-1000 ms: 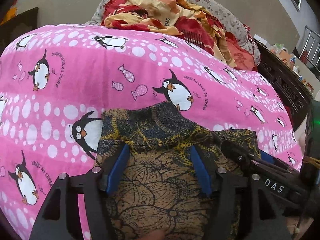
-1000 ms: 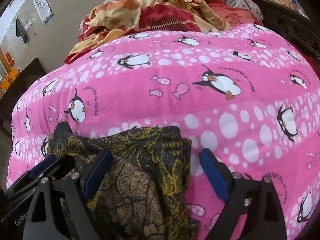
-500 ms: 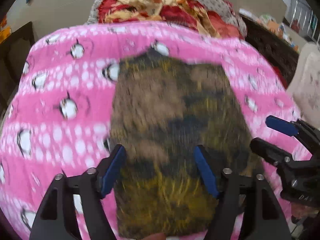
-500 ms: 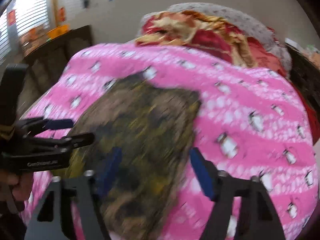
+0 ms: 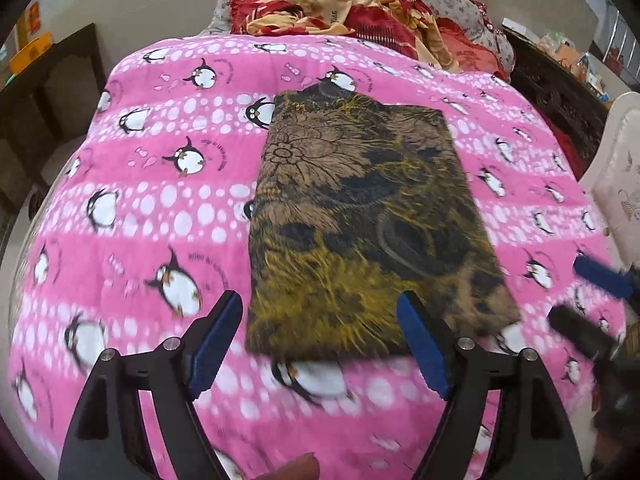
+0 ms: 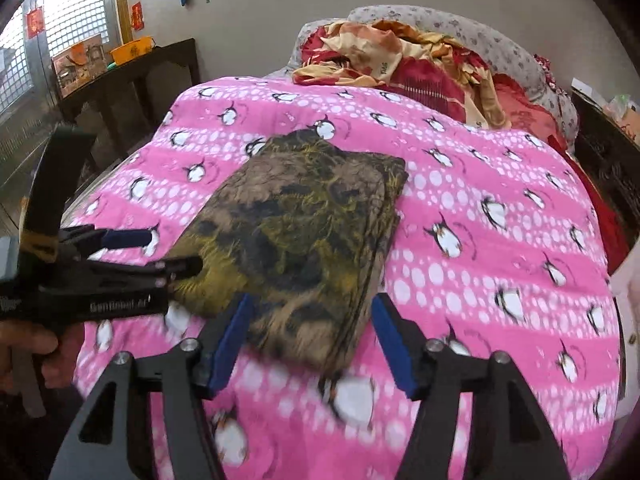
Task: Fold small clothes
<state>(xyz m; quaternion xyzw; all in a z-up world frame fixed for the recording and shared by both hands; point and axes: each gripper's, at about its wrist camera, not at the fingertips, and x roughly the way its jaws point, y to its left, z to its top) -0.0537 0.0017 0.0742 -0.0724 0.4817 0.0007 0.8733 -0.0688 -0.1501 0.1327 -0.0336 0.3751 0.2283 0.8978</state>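
A dark brown and yellow patterned garment [image 5: 360, 224] lies flat as a folded rectangle on the pink penguin bedspread [image 5: 132, 216]; it also shows in the right wrist view [image 6: 304, 232]. My left gripper [image 5: 320, 340] is open and empty, just short of the garment's near edge. It also shows at the left of the right wrist view [image 6: 160, 252]. My right gripper [image 6: 312, 340] is open and empty at the garment's near right corner. It shows blurred at the right edge of the left wrist view [image 5: 588, 296].
A heap of red and orange bedding [image 5: 352, 12] and a grey floral pillow [image 6: 460, 28] lie at the bed's far end. Dark wooden furniture [image 6: 128, 76] stands to the left of the bed and a dark cabinet [image 5: 556, 92] to the right.
Both grippers have let go of the garment and pulled back towards me. The garment went from bunched between the fingers to lying flat and folded on the bedspread.
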